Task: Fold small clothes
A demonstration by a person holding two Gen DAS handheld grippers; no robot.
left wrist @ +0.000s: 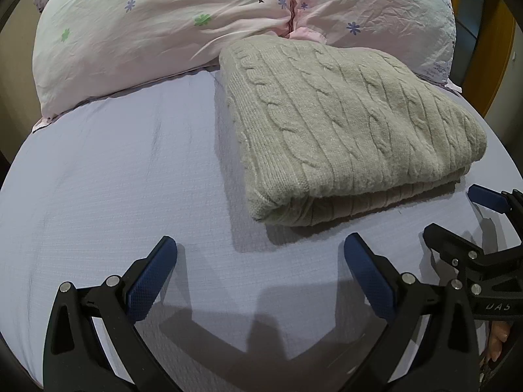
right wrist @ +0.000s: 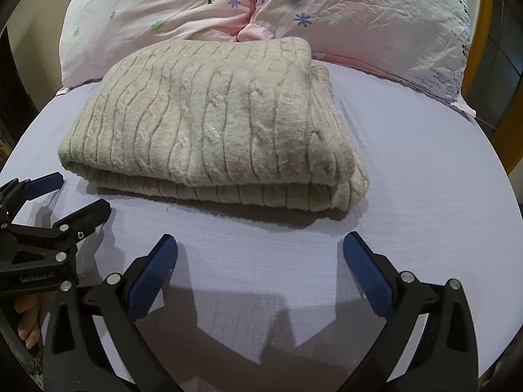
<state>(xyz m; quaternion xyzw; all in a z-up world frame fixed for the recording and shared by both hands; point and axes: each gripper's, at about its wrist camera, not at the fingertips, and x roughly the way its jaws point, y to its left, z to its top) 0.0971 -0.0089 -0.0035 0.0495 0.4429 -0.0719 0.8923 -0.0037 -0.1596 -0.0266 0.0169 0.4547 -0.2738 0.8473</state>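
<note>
A beige cable-knit sweater (left wrist: 346, 124) lies folded in a thick rectangle on the lilac bed sheet (left wrist: 114, 179); it also shows in the right wrist view (right wrist: 209, 121). My left gripper (left wrist: 260, 245) is open and empty, just in front of the sweater's near left corner. My right gripper (right wrist: 260, 245) is open and empty, in front of the sweater's near edge. The right gripper shows at the right edge of the left wrist view (left wrist: 457, 215), open. The left gripper shows at the left edge of the right wrist view (right wrist: 81, 192), open.
Two pink floral pillows (left wrist: 157, 32) (right wrist: 376, 26) lie behind the sweater, touching its far edge. A wooden frame (left wrist: 490, 49) stands at the far right. Bare sheet (right wrist: 425, 196) lies to the right of the sweater and around the grippers.
</note>
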